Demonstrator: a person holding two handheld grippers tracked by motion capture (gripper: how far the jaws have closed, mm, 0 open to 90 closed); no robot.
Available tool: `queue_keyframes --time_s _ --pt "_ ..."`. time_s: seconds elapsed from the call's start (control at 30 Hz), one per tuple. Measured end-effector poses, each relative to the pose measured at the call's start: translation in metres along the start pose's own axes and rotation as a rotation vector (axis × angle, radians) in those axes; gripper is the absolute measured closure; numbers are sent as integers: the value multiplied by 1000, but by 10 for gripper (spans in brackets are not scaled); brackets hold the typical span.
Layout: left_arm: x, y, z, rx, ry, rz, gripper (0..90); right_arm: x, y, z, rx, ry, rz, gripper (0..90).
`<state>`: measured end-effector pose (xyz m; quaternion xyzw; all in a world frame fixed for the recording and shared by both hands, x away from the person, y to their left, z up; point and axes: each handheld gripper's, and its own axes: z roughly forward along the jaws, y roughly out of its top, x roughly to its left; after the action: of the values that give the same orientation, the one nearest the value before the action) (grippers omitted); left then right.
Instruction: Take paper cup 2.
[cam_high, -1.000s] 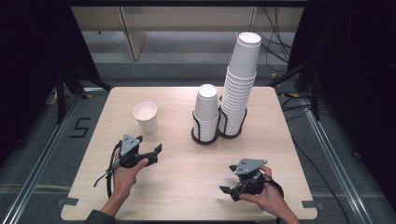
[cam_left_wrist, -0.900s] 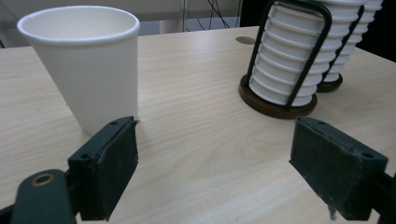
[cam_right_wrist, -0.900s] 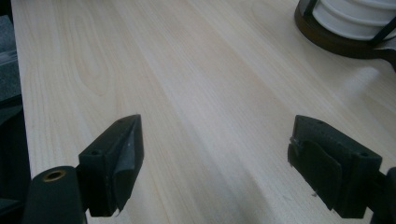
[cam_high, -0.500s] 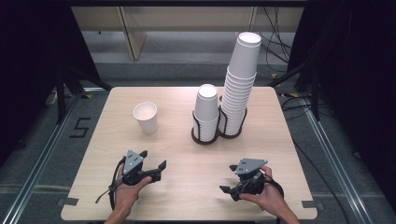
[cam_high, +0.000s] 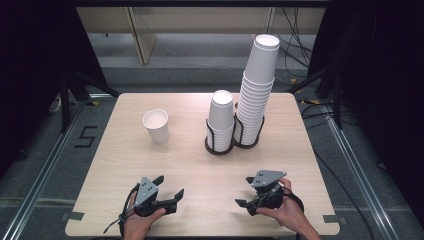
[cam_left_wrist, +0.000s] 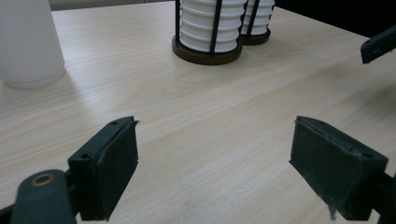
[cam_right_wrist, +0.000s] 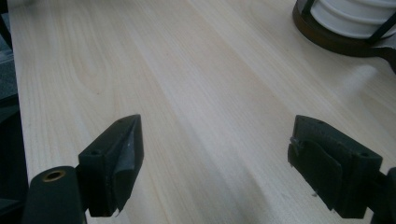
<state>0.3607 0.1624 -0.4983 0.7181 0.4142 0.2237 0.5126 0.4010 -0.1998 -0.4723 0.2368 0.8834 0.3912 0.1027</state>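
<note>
We see the left hand-held gripper (cam_high: 170, 186) and right hand-held gripper (cam_high: 243, 191) gaping empty at the bottom, the light, crushable paper cup (cam_high: 156, 126) upright left of centre on the table (cam_high: 200, 170), wanting a gentle mid-wall pinch.

I see my left gripper (cam_left_wrist: 215, 172) low over the table (cam_left_wrist: 210, 121), its two black jaws standing wide apart with bare wood between them. Far left stands a white cup (cam_left_wrist: 28, 44). Far ahead, a dark wire holder (cam_left_wrist: 208, 46) keeps stacked cups (cam_left_wrist: 198, 28), a second holder (cam_left_wrist: 257, 35) just behind. The other gripper (cam_left_wrist: 378, 44) pokes in at right.
</note>
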Motion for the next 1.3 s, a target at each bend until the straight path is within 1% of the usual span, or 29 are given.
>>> queue_keyframes --time_s 0.07,0.1,0.13,0.17,0.2,0.23,0.27,0.3,0.37,0.4,0.47,0.5,0.53,0.57,0.6,0.67,0.7,0.73,0.77,0.87,0.9,0.97,1.0,1.03,1.07,1.1,1.17,1.23,1.3 --pt "-2 -1 -1 -5 -7 4 147 0 1 -1 -1 7 -2 189" --pt "-3 -2 -1 -1 -8 16 146 0 1 -1 -3 5 0 189" --pt "-4 -2 -1 1 -11 13 146 0 2 -1 -9 0 -11 189" --pt "-4 -3 -2 2 -12 7 147 0 2 -2 -6 -1 -7 189" --pt "-6 -4 -1 -6 -17 -6 147 0 3 -3 -11 -7 -14 191" --pt "-7 -4 -1 -10 -27 -11 147 1 4 -4 -15 -13 -7 190" --pt "-7 -4 -2 -3 -30 -2 146 0 5 -6 -23 -18 -17 190" --pt "-9 -3 -4 2 -25 -3 147 1 7 -8 -23 -20 -2 191" --pt "-11 -3 -5 -16 -35 -7 146 -2 10 -13 -45 -45 -13 193" --pt "-12 -3 -5 -17 -45 4 147 -3 12 -16 -52 -53 1 195" --pt "-14 -2 -7 -14 -41 8 147 -8 18 -24 -73 -84 9 200" --pt "-14 -3 -7 -18 -47 13 146 -11 21 -28 -87 -105 15 199" --pt "-14 -3 -7 -19 -51 15 147 -14 24 -32 -97 -111 29 199" --pt "-14 -4 -8 -12 -54 12 147 -16 27 -36 -109 -133 36 199" --pt "-14 -3 -8 -7 -60 11 146 -19 31 -41 -116 -140 46 198" --pt "-14 -4 -7 -14 -70 14 147 -26 38 -49 -149 -173 53 197" --pt "-14 -4 -8 -9 -70 13 146 -29 43 -54 -161 -187 63 195" --pt "-14 -4 -7 -5 -76 19 147 -31 47 -57 -176 -201 89 194" --pt "-13 -4 -6 -9 -81 18 146 -37 53 -62 -179 -212 91 190" --pt "-13 -4 -6 10 -80 23 147 -49 69 -74 -237 -255 128 187" --pt "-13 -4 -6 10 -82 24 147 -52 75 -78 -250 -261 154 184" --pt "-13 -4 -6 10 -85 24 147 -59 85 -86 -263 -267 176 180" --pt "-12 -4 -6 14 -87 24 147 -63 90 -89 -272 -284 169 178" --pt "-12 -4 -4 11 -97 27 147 -66 94 -91 -286 -288 179 178" --pt "-12 -5 -4 21 -93 31 147 -69 99 -93 -310 -282 182 178" --pt "-12 -5 -4 30 -90 37 147 -73 103 -96 -315 -284 180 179" --pt "-12 -5 -3 23 -92 34 147 -79 111 -100 -335 -295 186 178" --pt "-12 -4 -3 21 -90 39 147 -83 119 -106 -338 -320 188 173" --pt "-12 -3 -4 26 -84 51 147 -88 128 -113 -343 -318 199 171"
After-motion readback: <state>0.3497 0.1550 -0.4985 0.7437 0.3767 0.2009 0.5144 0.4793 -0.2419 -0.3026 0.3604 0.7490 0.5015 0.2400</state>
